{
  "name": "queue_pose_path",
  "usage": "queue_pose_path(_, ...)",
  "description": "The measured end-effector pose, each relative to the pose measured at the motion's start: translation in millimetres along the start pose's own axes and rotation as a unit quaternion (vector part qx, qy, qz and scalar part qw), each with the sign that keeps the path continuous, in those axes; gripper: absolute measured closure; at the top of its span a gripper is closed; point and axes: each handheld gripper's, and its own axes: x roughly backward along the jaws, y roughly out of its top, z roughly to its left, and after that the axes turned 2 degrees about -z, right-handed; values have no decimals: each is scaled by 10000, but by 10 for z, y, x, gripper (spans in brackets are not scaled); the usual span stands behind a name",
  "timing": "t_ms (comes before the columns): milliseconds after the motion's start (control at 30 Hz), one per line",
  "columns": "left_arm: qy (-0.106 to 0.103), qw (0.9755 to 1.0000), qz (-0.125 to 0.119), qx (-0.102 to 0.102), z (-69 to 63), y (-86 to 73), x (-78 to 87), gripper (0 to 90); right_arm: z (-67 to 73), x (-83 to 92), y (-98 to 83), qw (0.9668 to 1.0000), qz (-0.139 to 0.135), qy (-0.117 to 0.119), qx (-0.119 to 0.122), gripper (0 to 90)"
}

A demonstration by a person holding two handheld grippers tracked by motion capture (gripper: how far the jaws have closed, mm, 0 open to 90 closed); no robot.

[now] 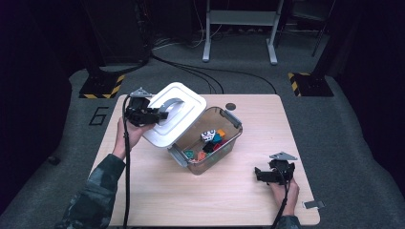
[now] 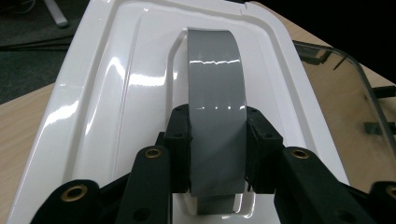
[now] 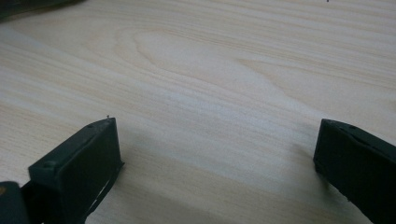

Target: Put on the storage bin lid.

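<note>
A white lid [image 1: 179, 117] with a grey handle [image 1: 171, 103] hangs tilted above the left end of a clear plastic box [image 1: 217, 148]. My left gripper [image 1: 165, 114] is shut on that handle; in the left gripper view both pads [image 2: 181, 149] press the sides of the grey handle [image 2: 215, 116] over the white lid [image 2: 116, 93]. The box holds several small coloured blocks [image 1: 210, 140]. My right gripper [image 1: 258, 174] rests low at the table's front right, apart from the box. In the right gripper view its fingers [image 3: 79, 163] stand wide apart over bare wood.
The box's rim [image 2: 369, 93] shows at the right of the left gripper view. A dark round spot [image 1: 230, 106] lies behind the box. A small grey tag [image 1: 314, 204] sits near the wooden table's [image 1: 157, 191] front right corner.
</note>
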Motion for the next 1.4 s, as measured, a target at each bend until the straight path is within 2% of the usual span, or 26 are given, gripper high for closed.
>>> queue_pose_path(133, -131, 9999, 34, -73, -114, 31, -101, 670, 0, 1, 0, 10000, 5, -3, -2, 0)
queue_pose_path(433, -468, 9982, 279, -230, -363, 55, -385, 669, 0, 1, 0, 10000, 5, -3, -3, 0)
queue_pose_path(800, -812, 9956, 420, -226, -565, 27, -630, 669, 0, 0, 0, 10000, -1, -2, 2, 0)
queue_pose_path(1000, -909, 9944, 465, -280, -648, 2, -711, 669, 0, 0, 0, 10000, 2, -1, 1, 0)
queue_pose_path(1067, -979, 9939, 480, -192, -668, -10, -736, 669, 0, 0, 0, 10000, 0, -3, -1, 0)
queue_pose_path(1300, -972, 9939, 527, -45, -712, -57, -784, 667, 0, 0, 0, 10000, 1, -2, 3, 0)
queue_pose_path(1400, -956, 9937, 569, -119, -740, -76, -796, 666, 0, 0, 0, 10000, 1, -3, 4, 0)
